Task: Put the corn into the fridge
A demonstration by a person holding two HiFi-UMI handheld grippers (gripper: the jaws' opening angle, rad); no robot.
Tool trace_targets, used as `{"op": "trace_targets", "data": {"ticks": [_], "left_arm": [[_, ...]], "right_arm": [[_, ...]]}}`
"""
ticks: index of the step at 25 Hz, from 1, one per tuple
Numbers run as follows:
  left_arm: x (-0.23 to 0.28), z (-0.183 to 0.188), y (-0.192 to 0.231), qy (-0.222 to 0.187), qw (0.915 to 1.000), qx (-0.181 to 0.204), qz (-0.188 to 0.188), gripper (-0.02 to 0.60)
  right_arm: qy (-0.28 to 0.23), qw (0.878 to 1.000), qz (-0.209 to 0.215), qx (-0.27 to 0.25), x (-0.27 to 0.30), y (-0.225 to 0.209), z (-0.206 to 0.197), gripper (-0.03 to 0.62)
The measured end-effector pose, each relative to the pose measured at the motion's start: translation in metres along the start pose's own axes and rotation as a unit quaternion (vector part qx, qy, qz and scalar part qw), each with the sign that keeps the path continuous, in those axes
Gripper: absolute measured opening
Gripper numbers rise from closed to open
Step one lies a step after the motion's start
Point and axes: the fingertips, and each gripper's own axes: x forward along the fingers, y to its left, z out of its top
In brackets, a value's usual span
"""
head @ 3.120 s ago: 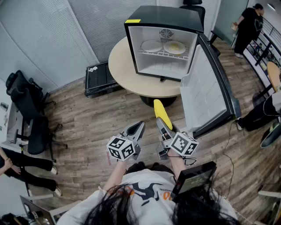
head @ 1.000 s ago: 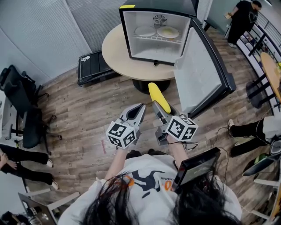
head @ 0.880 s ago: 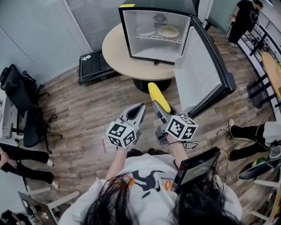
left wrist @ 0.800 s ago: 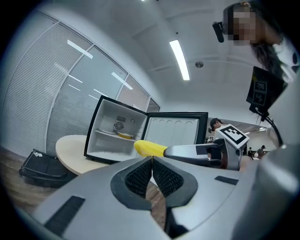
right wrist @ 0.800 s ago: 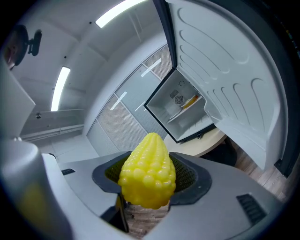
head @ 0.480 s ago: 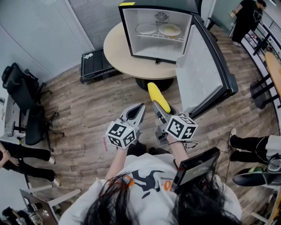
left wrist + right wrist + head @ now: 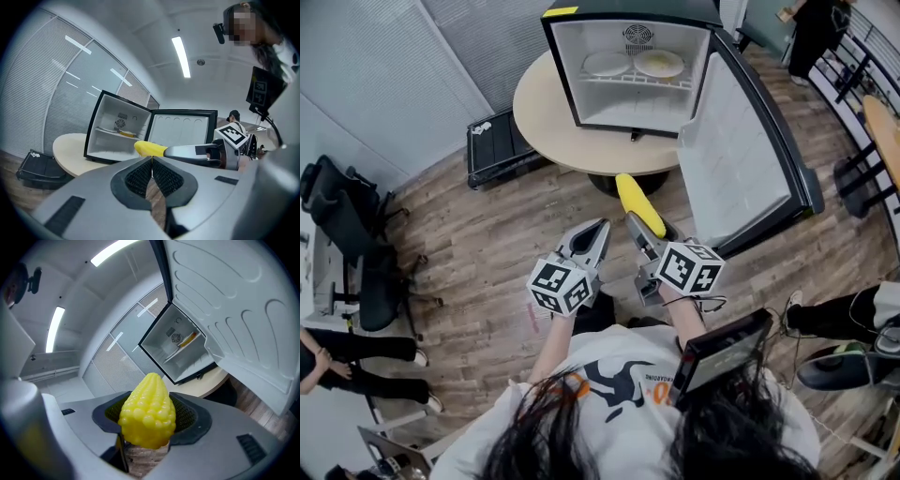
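A yellow corn cob [image 7: 639, 204] sticks forward out of my right gripper [image 7: 639, 228], whose jaws are shut on its base; in the right gripper view the corn [image 7: 147, 411] fills the gap between the pads. My left gripper [image 7: 592, 238] hangs beside it, shut and empty; its pads [image 7: 140, 179] meet. The small black fridge [image 7: 628, 61] stands with its door [image 7: 741, 150] swung open on a round table [image 7: 546, 111], ahead of both grippers. Its upper shelf holds two plates [image 7: 607, 64]. The corn is short of the fridge, over the floor.
Wood floor lies below. A black case [image 7: 492, 148] sits left of the table. Office chairs [image 7: 352, 234] stand at far left, with a seated person's legs [image 7: 342, 361] near them. Another person [image 7: 811, 23] stands at the top right.
Both grippers and the corn have edged a little toward the table and fridge. The grip on the corn is unchanged.
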Motion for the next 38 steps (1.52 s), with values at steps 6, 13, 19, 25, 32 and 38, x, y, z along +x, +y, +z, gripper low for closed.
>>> {"op": "trace_targets", "data": {"ticks": [6, 13, 19, 25, 32, 38], "left_arm": [[0.009, 0.015, 0.044, 0.003, 0.9998, 0.002, -0.018, 0.012], [0.018, 0.030, 0.104, 0.011, 0.9993, 0.009, -0.033, 0.012], [0.021, 0.041, 0.144, 0.014, 0.9986, 0.012, -0.050, 0.012], [0.024, 0.050, 0.177, 0.016, 0.9971, 0.021, -0.071, 0.012], [0.025, 0.054, 0.200, 0.019, 0.9949, 0.021, -0.097, 0.012], [0.025, 0.050, 0.205, 0.024, 0.9927, 0.016, -0.117, 0.012]], "right_arm": [[-0.013, 1.000, -0.015, 0.003, 0.045, 0.006, 0.009, 0.250], [-0.021, 0.999, -0.035, 0.011, 0.102, 0.012, 0.014, 0.250], [-0.027, 0.998, -0.051, 0.014, 0.139, 0.019, 0.013, 0.250], [-0.033, 0.997, -0.060, 0.019, 0.171, 0.025, 0.010, 0.250], [-0.045, 0.996, -0.072, 0.027, 0.189, 0.034, 0.006, 0.250], [-0.050, 0.994, -0.091, 0.033, 0.189, 0.034, -0.001, 0.250]]}}
